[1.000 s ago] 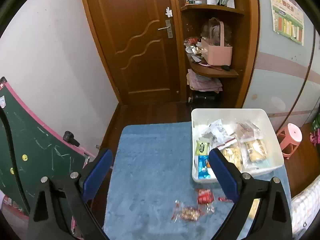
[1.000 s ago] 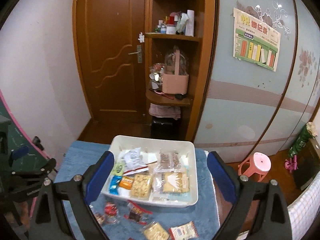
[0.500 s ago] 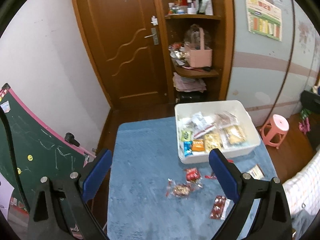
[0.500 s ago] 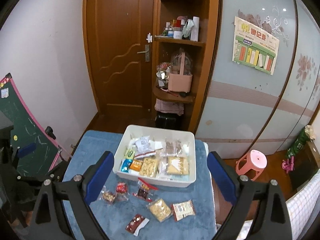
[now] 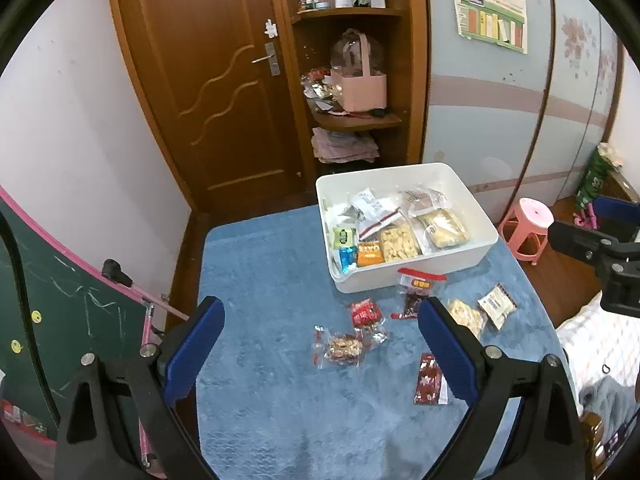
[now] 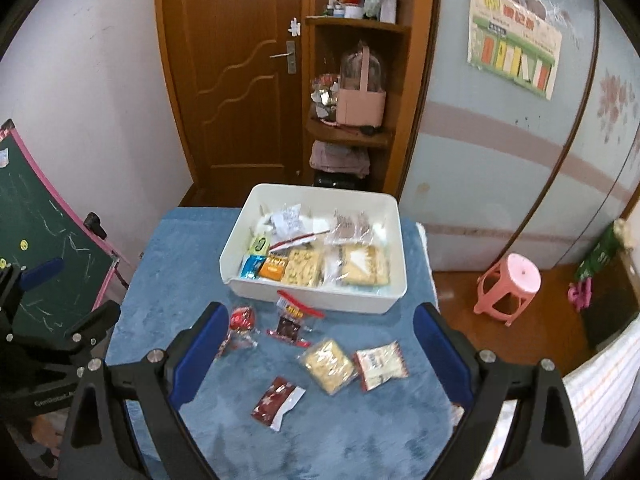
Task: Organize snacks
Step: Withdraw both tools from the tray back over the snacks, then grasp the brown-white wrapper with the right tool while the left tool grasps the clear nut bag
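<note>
A white bin [image 5: 460, 258] [image 6: 320, 302] holding several snack packets stands at the far side of a blue-covered table [image 5: 260, 280] [image 6: 180, 248]. Loose packets lie in front of it: a red candy packet [image 5: 365, 314] [image 6: 241, 320], a nut packet [image 5: 340, 347], a dark red packet [image 5: 428, 380] [image 6: 276, 398], a cracker packet [image 6: 328, 366] and a white packet [image 6: 380, 364] [image 5: 496, 306]. My left gripper [image 5: 320, 320] is open and empty, high above the table. My right gripper [image 6: 320, 324] is open and empty, also high above the packets.
A wooden door [image 5: 208, 80] and corner shelves with a pink basket [image 5: 360, 88] stand behind the table. A green chalkboard [image 5: 48, 312] leans at the left. A pink stool [image 6: 510, 284] stands on the floor at the right.
Both grippers have pulled back and up from the bin. More of the table and the loose packets now show. Both stay open and empty.
</note>
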Demonstrator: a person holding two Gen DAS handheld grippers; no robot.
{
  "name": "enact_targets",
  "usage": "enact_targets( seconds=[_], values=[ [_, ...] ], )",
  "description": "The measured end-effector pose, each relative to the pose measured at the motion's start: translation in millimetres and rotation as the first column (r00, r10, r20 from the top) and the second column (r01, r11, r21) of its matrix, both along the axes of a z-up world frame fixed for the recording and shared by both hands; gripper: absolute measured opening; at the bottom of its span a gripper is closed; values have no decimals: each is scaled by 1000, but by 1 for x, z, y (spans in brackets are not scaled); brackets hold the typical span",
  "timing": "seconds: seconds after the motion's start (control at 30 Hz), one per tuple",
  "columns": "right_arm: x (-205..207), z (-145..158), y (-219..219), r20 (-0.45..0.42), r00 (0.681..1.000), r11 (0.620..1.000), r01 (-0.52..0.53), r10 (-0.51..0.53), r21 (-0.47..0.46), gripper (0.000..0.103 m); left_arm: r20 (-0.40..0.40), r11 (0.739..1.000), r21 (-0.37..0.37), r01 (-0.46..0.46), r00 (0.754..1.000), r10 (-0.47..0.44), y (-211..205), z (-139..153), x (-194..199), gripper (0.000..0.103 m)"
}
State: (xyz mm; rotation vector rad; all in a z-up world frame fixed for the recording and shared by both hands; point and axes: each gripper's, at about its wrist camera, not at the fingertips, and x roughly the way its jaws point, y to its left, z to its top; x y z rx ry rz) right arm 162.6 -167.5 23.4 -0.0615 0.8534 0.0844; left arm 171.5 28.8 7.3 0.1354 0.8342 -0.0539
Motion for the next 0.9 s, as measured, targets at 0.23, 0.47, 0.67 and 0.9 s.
enact_targets(
  seconds=[0.23,0.47,0.67,0.9],
  values=[
    [-11,-25,12,-40,998,999,-47,48,11,94,-36,1000,-8,19,999,-19,2,-31,2,97],
    [-9,-74,19,-129,989,997,-73,77,40,94,-129,999,-39,6,992,-11,7,-75,20,97],
    [-6,-130,9,-236,971,995,-23,46,100,87,-188,998,-61,19,982,-30,11,-120,33,97],
    [-4,-192,-1,-322,947,991,42,1,127,84,-259,999,-42,5,966,-16,7,-184,50,97]
  ],
)
